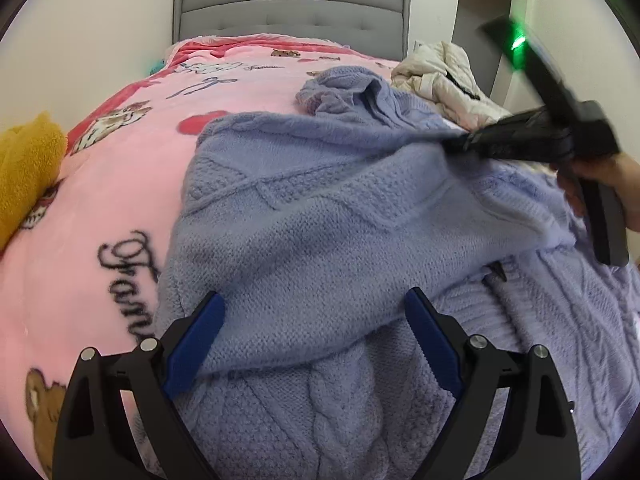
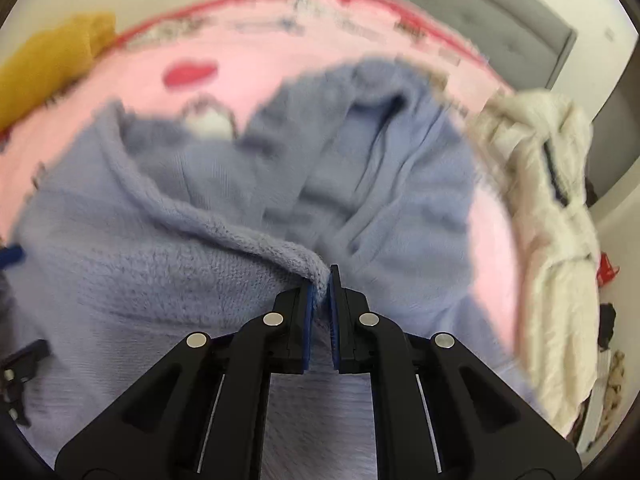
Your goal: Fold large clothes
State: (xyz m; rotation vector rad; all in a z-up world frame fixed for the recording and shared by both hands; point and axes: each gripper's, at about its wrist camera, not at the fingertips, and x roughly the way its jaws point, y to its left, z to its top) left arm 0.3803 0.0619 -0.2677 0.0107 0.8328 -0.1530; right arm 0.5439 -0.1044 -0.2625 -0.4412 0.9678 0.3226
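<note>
Sweater (image 1: 328, 216) of lilac cable knit lies spread on the pink blanket (image 1: 120, 168) of the bed, and nearest the cameras the left gripper (image 1: 316, 336) hovers over its lower part with jaws wide apart and nothing between them, while the right gripper (image 2: 322, 300) has its jaws clamped on a fuzzy edge of the knit. To fold it well, I judge the right hand should carry that edge across low and taut while the left pins the crease. Farther off lie a cream jacket (image 1: 444, 76), a mustard cloth (image 1: 28, 168) and the grey headboard (image 1: 292, 8).
</note>
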